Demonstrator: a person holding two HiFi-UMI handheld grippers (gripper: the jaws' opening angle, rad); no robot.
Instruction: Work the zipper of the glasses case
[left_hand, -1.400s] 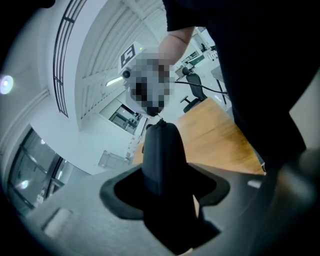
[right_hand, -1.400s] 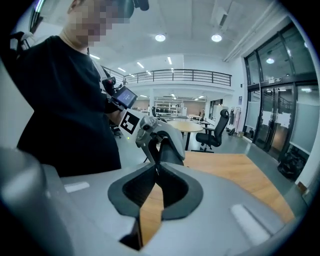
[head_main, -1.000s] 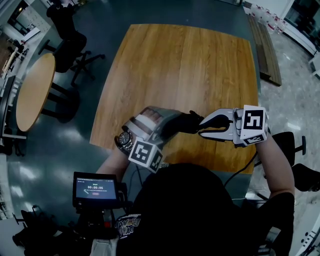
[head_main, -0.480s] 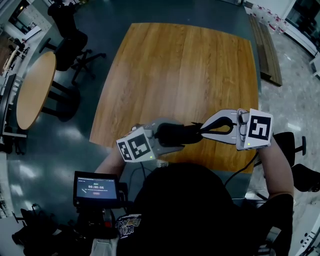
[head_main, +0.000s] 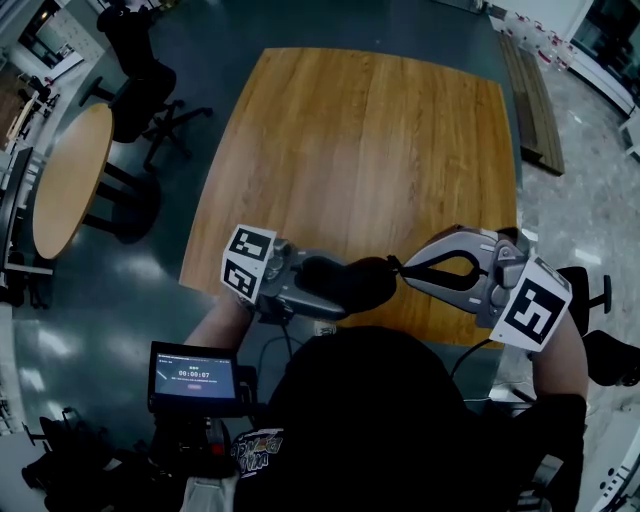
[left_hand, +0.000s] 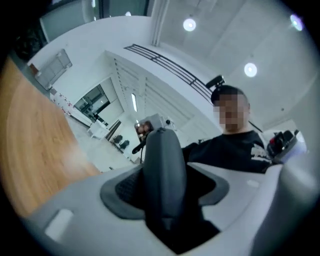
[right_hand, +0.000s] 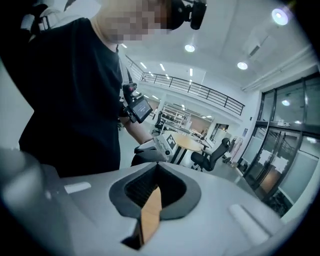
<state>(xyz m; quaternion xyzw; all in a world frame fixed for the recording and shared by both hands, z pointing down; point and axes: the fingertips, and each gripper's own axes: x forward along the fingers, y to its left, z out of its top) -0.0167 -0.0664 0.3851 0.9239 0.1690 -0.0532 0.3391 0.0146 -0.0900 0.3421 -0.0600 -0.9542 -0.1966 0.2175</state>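
The left claw grips the dark glasses case across its body, over the near edge of the worktop. The right claw is fully closed at the end of the case. I judge the zipper work is only beginning. The zipper and its pull are too dark to see, so I cannot tell if the right claw has pinched it.

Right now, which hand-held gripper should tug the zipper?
Probably right: the right hand-held gripper is shut, tips at the end of the glasses case, while the left hand-held gripper clamps the case.

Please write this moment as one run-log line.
left gripper: shut on glasses case | right gripper: shut, at case end | zipper pull: not visible
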